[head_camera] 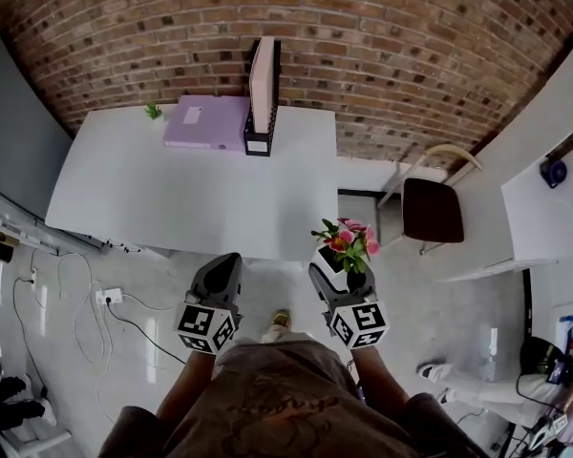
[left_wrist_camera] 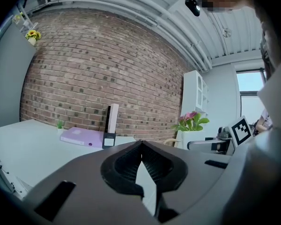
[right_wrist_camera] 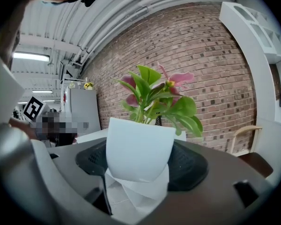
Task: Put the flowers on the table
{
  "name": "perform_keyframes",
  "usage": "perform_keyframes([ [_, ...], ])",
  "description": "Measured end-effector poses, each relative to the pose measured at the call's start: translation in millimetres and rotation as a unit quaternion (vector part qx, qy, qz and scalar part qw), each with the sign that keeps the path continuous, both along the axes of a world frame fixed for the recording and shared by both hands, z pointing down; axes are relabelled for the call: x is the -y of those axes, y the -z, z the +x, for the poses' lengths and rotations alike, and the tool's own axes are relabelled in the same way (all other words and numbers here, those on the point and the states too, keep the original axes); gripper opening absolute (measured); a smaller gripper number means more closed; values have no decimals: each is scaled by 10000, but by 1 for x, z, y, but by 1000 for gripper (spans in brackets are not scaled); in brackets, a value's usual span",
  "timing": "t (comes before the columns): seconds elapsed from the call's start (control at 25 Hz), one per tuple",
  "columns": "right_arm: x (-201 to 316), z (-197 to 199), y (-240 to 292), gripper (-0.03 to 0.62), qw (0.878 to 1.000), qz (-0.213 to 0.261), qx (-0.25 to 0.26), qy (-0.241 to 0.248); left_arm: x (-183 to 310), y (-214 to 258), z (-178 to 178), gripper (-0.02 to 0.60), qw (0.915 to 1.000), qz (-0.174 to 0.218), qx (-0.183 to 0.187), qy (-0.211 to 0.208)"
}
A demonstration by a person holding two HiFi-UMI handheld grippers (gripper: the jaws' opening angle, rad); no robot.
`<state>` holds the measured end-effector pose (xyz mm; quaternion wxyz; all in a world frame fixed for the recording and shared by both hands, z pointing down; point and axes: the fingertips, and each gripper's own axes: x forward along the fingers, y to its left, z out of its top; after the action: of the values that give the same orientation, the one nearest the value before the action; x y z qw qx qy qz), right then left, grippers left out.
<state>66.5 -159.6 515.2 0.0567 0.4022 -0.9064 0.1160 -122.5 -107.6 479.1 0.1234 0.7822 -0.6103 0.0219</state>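
The pink flowers (head_camera: 349, 239) stand in a white pot (right_wrist_camera: 138, 149). In the head view they are a little right of the middle, just in front of the near edge of the white table (head_camera: 172, 198). The right gripper (head_camera: 330, 271) squeezes the pot between its two jaws. The left gripper (head_camera: 227, 261) is beside it, jaws pressed together with nothing in them. Near the top of the frame, a purple folder (head_camera: 205, 122) and a black file stand (head_camera: 259, 141) sit on the table.
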Motion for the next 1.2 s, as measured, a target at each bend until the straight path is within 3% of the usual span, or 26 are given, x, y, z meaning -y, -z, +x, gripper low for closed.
perform_keyframes([
  [0.32,38,-14,-2,345,9999,16,-103,10,39,2,-11,21,10000,-14,-21,-74],
  [0.72,76,-26,-10,345,9992,-99,-192,-327,88,13,-16,20,9987,3,-75,-496],
  [1.2,110,-31,-79,345,9950,-367,-812,-460,110,7,-13,20,9971,-102,-94,-750],
])
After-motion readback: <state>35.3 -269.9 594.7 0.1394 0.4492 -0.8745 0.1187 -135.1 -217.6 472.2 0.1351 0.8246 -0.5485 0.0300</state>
